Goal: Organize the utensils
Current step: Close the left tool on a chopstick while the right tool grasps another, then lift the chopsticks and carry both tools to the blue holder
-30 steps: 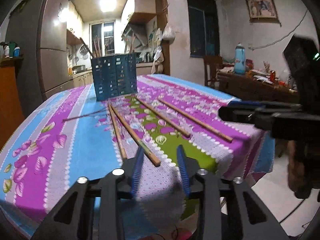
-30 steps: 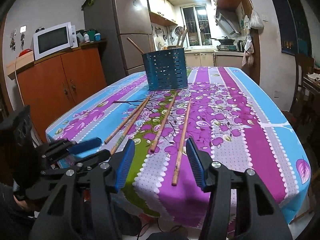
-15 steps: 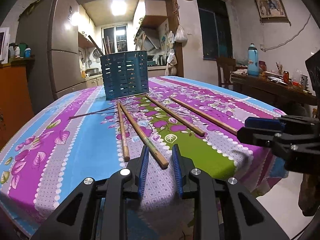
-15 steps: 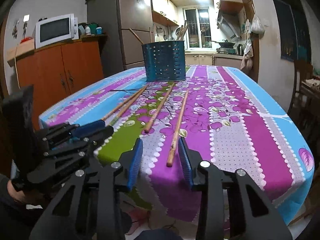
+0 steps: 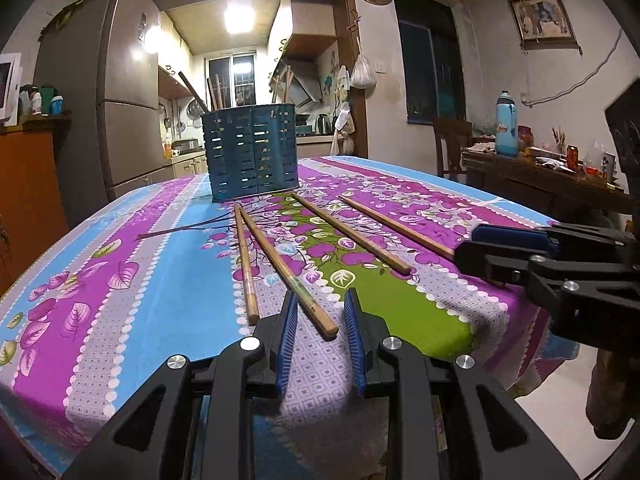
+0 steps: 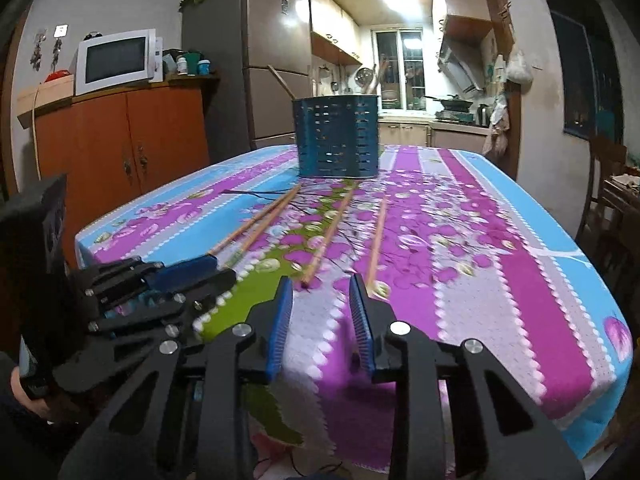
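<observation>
Covering the table (image 5: 120,320) is a striped cloth in blue, purple, grey and green with a leaf and blossom print; the room behind is a dim kitchen with a tall refrigerator (image 6: 256,64), an orange cabinet (image 6: 128,140) carrying a microwave (image 6: 116,60), and a lit window at the far end. A dark blue slotted utensil holder (image 5: 251,154) stands upright near the far end of the table, with several sticks rising from its top. Four wooden chopsticks (image 5: 288,268) lie flat on the cloth between the holder and the near edge, well short of the holder; their long axes run from the near edge toward the holder, converging slightly at the far ends. The left two lie just beside each other; the right two are spaced apart. The left tongs (image 5: 320,312) are parted a little, with the near tip of the second chopstick lying between the blue pads, unclamped. The right tongs (image 6: 320,296) have just been closing and stand narrowly apart, with the near end of the rightmost chopstick (image 6: 376,240) hidden behind the right pad; whether it is touched cannot be told.
</observation>
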A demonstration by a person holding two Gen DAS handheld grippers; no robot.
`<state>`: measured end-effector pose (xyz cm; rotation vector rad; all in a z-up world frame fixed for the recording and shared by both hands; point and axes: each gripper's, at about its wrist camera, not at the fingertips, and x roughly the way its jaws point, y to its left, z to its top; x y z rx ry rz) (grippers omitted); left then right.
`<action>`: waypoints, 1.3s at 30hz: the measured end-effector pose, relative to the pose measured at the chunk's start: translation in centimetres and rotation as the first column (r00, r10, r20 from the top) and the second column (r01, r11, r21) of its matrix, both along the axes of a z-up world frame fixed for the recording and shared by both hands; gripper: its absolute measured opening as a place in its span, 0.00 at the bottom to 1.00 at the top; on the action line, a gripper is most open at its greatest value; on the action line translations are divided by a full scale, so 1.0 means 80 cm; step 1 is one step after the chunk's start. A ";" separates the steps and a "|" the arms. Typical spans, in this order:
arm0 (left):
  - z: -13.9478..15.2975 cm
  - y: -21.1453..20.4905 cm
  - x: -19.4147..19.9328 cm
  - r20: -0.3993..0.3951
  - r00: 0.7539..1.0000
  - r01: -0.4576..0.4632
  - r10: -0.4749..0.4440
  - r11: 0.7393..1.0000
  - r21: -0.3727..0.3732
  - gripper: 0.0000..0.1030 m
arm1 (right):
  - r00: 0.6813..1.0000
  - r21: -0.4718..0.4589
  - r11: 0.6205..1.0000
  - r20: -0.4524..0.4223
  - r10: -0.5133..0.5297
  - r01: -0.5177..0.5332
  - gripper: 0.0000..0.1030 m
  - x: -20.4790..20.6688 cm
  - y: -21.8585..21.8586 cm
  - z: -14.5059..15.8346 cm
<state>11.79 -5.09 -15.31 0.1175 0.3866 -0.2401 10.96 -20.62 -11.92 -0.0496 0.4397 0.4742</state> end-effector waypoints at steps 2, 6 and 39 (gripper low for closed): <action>0.001 0.000 0.000 0.001 1.000 -0.002 0.002 1.000 0.000 0.25 | 1.000 -0.005 1.000 -0.008 0.007 -0.007 0.27 0.009 0.011 0.000; 0.002 0.000 0.002 -0.006 1.000 0.001 -0.001 1.000 -0.001 0.25 | 0.999 0.004 1.000 -0.050 0.007 -0.007 0.17 0.031 0.023 -0.008; -0.001 0.006 0.008 0.009 1.000 0.003 -0.003 1.000 -0.006 0.16 | 0.996 -0.024 1.000 -0.087 -0.022 0.020 0.07 0.051 0.030 -0.016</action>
